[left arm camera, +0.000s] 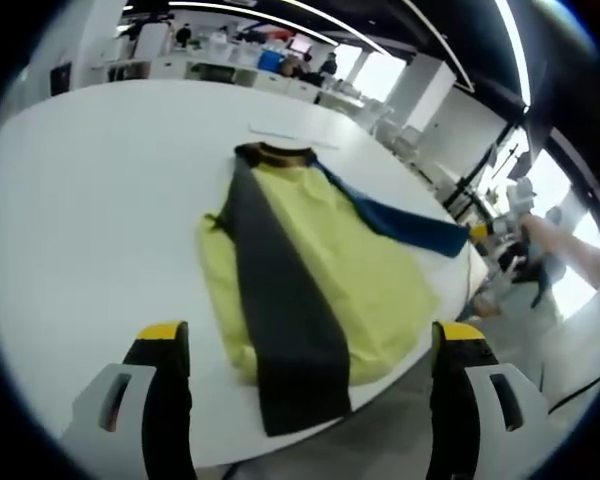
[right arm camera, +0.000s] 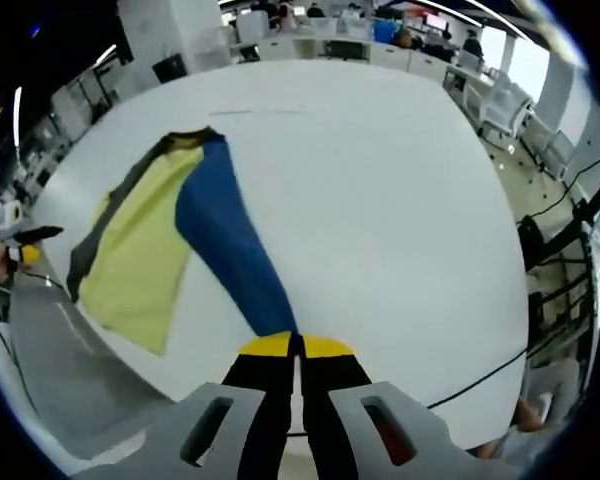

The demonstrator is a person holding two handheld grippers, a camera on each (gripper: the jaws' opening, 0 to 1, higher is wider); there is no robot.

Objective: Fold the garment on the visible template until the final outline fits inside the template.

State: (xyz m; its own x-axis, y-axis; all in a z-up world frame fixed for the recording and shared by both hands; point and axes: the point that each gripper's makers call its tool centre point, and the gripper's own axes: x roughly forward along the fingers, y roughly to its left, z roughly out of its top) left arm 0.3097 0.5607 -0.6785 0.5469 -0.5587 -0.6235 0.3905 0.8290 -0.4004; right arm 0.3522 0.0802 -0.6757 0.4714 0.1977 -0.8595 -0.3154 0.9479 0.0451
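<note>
A yellow garment [left arm camera: 320, 250] lies flat on the white table [left arm camera: 100, 220], collar [left arm camera: 280, 152] at the far end. A dark grey sleeve [left arm camera: 280, 300] lies lengthwise over it. Its blue sleeve [left arm camera: 410, 225] stretches right to the table edge, where my right gripper [left arm camera: 488, 229] holds its end. My left gripper [left arm camera: 312, 335] hovers open above the garment's near hem. In the right gripper view the right gripper [right arm camera: 295, 346] is shut on the blue sleeve [right arm camera: 230, 240], with the yellow body [right arm camera: 140, 240] to the left. A faint template line [right arm camera: 260, 110] is marked beyond the collar.
The table edge [right arm camera: 100, 350] runs just below the garment's side. A hand holds the left gripper [right arm camera: 25, 240] at the left. Wide bare tabletop [right arm camera: 380, 200] lies to the right of the sleeve. Desks and chairs [right arm camera: 500, 100] stand behind.
</note>
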